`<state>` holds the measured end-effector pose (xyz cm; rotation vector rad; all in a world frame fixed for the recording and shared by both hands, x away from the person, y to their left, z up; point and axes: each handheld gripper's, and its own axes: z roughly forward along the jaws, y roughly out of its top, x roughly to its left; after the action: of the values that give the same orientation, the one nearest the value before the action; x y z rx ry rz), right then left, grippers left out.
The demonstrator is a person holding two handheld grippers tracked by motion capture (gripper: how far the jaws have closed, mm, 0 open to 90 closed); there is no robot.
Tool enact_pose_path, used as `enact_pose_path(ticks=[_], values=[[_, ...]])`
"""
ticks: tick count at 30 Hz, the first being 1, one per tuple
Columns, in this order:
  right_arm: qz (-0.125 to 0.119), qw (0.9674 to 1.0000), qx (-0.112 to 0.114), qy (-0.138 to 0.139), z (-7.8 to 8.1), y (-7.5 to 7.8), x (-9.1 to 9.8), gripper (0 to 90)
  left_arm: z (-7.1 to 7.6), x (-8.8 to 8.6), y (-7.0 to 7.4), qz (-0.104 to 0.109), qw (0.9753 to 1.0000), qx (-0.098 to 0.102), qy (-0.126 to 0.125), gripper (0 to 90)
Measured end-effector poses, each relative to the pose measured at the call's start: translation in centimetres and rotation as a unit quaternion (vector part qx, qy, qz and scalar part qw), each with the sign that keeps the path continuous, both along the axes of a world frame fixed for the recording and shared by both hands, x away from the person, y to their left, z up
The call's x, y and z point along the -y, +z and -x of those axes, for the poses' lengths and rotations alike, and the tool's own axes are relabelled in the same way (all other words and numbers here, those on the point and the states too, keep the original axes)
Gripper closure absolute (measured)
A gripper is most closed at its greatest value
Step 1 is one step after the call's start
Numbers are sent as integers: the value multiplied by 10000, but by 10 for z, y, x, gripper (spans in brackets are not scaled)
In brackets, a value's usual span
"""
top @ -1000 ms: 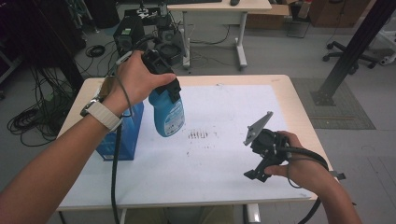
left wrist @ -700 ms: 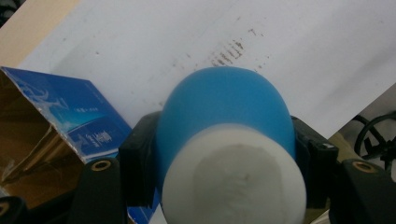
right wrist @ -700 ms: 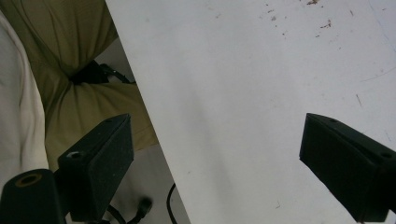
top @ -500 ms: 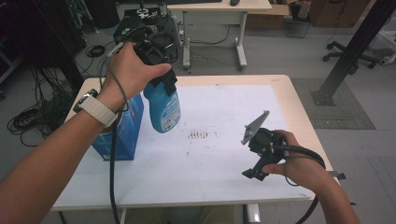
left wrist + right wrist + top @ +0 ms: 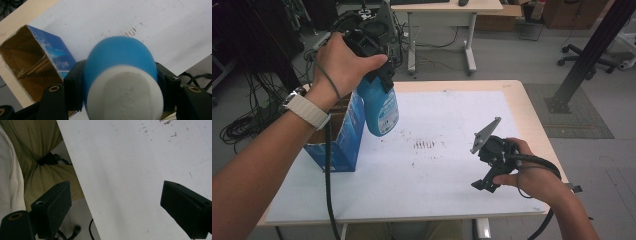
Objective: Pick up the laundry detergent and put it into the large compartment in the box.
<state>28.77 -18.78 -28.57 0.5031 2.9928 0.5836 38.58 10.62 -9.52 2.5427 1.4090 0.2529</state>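
Your left gripper (image 5: 379, 75) jaws pinch the bottle (image 5: 378, 107) by its neck, held over the bench (image 5: 522, 107) just beside the open box (image 5: 343, 142) for clearance; right gripper (image 5: 492, 167) jaws spread, idle.

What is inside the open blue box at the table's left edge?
The box shows bare brown cardboard walls and nothing visible inside; its bottom is hidden behind the held bottle and the left tongs.
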Motion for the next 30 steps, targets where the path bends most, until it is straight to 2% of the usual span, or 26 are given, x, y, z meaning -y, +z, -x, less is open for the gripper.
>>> enact_pose_path(ticks=[9,30], values=[[-9,10000,42,83,-3,3,-5,102,-2,-14,12,90,9993,21,370,374],[-3,9999,61,154,-3,6,-8,102,-2,-39,30,164,9959,131,877,374]])
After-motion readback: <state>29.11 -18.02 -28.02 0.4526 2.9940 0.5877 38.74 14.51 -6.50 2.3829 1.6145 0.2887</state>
